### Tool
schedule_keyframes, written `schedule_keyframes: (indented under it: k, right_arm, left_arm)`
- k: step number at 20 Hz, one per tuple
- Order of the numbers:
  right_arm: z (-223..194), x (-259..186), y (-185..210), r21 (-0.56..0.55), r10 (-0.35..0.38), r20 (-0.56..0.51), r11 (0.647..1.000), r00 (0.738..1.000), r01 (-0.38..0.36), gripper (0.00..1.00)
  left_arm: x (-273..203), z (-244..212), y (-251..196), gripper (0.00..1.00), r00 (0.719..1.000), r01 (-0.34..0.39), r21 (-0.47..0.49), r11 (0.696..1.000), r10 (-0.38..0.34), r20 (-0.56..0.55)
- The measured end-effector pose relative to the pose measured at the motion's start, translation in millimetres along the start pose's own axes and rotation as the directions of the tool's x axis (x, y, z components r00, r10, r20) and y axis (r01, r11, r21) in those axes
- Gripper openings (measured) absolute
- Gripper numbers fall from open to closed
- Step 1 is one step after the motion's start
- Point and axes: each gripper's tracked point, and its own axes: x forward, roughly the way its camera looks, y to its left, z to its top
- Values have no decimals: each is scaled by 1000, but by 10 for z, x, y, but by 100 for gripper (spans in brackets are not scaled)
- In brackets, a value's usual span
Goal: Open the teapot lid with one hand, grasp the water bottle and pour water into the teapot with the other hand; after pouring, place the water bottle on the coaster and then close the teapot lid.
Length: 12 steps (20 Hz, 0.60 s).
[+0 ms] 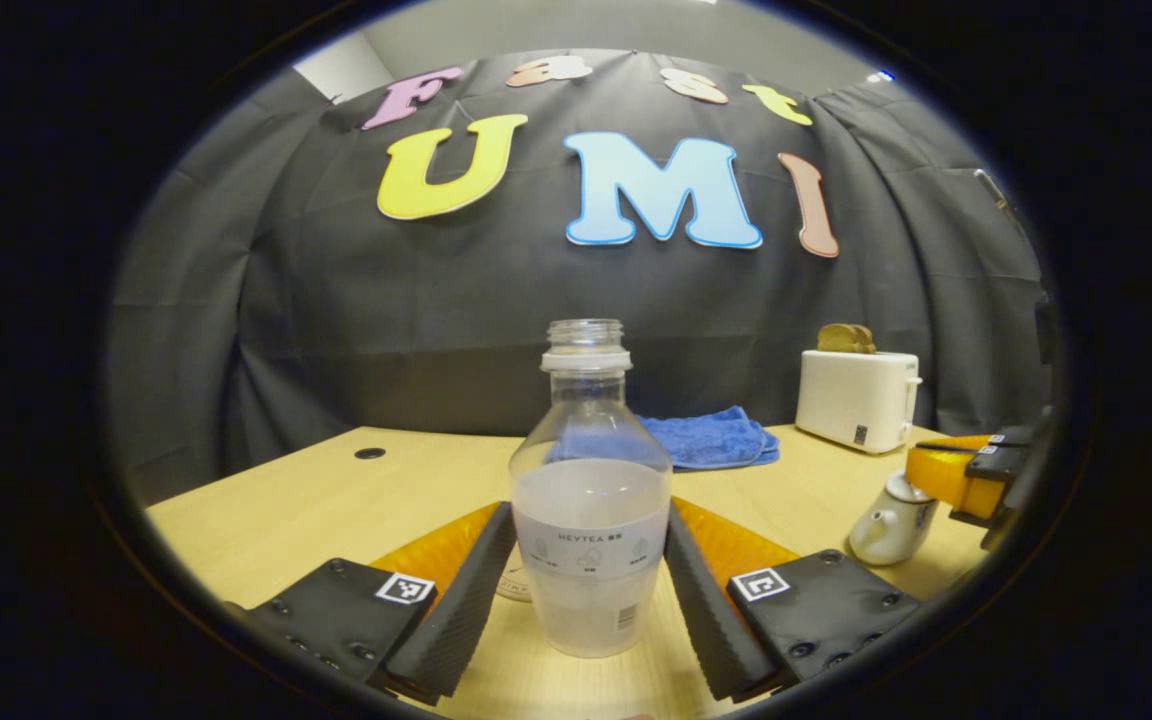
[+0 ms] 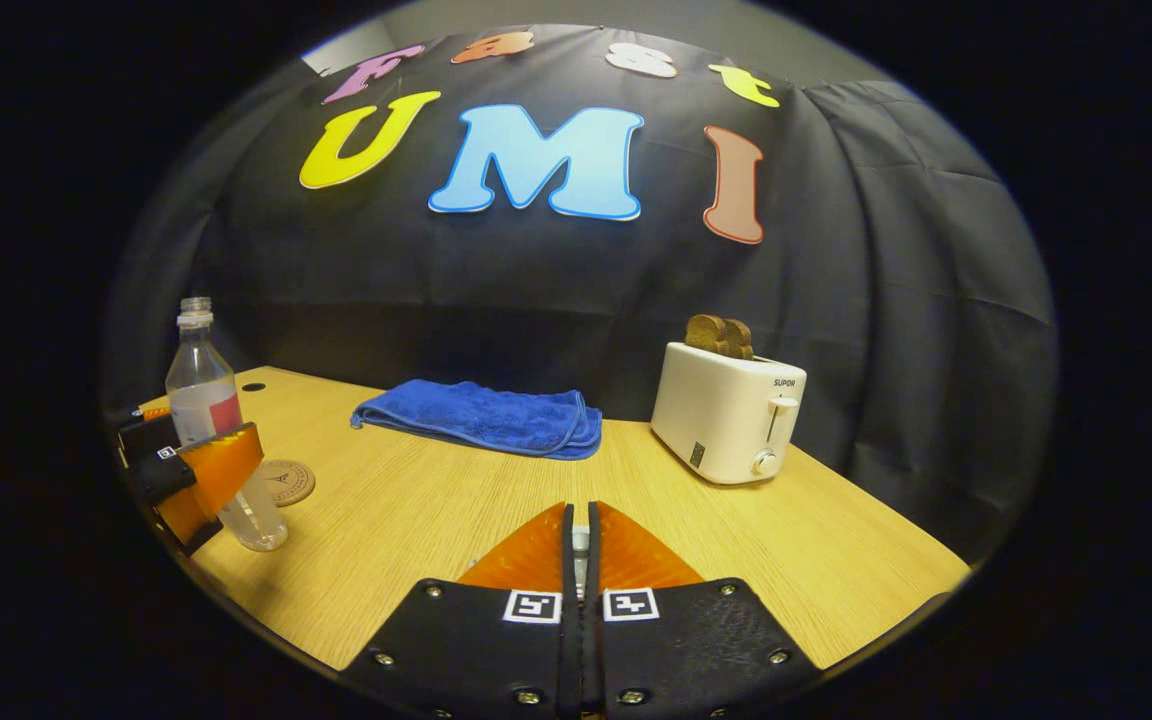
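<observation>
The clear plastic water bottle (image 1: 591,500), uncapped and roughly half full, stands on the wooden worktop (image 1: 266,520) between the left gripper (image 1: 591,590)'s wide-open fingers, just untouched. Thin and slippery, it probably crushes easily; a mid-label hold suits. The right gripper (image 2: 581,550)'s fingers are pinched on something thin, near the white ceramic teapot (image 1: 891,520).

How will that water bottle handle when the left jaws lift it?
The water bottle is clear thin plastic, so it will likely dent under squeeze. It is uncapped and about half full: tilting may spill. Tall and narrow, it probably tips easily if nudged high.
</observation>
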Motion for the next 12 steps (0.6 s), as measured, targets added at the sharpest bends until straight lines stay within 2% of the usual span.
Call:
schedule_keyframes:
  k: [3, 10, 12]
  right_arm:
    - [196, -100, -31, -9, -7, 58, 1000, 998, 7, 1]
    - [351, -579, 52, 47, 68, 105, 996, 992, -73, 1]
    - [344, -724, 38, 49, 77, 114, 995, 991, -83, 1]
  left_arm:
    - [-6, 11, -14, 97, 1000, 1, 4, 1000, -1, 2]
    - [61, 54, -58, 96, 1000, 2, 19, 1000, -2, 29]
    - [69, 32, -69, 87, 1000, 5, 18, 1000, -6, 21]
